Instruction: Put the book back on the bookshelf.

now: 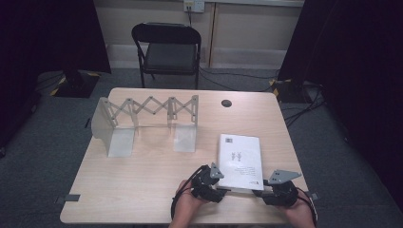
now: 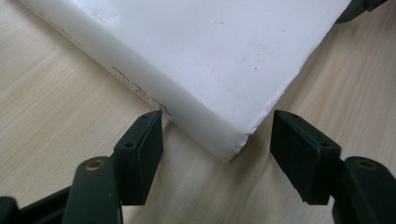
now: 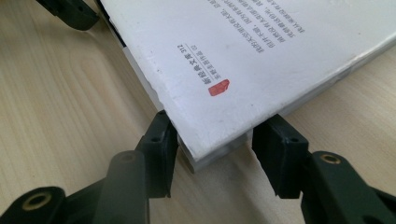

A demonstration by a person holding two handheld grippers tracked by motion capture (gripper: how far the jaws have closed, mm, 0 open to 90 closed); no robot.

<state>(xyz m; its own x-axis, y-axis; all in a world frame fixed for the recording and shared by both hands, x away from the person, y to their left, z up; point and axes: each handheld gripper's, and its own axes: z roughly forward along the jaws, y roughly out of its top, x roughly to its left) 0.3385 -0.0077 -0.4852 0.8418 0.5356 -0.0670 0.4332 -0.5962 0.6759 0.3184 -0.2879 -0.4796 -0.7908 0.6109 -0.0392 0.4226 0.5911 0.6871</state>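
The table is viewed from a fixed high camera on the person's side, directed forward and down, with a chair seen beyond the far edge. The left gripper view is taken close above the wood, aimed at one near corner of the white book. The right gripper view is set equally close at the other near corner. The book and the surrounding tabletop are shared by all three views.

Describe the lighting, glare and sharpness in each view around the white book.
High view: dim and soft, dark curtains at both sides, book brightest, its print unreadable. Left gripper view: book cover washed out by glare, table grain clear. Right gripper view: print and red stamp fairly sharp, nearest jaws slightly soft.
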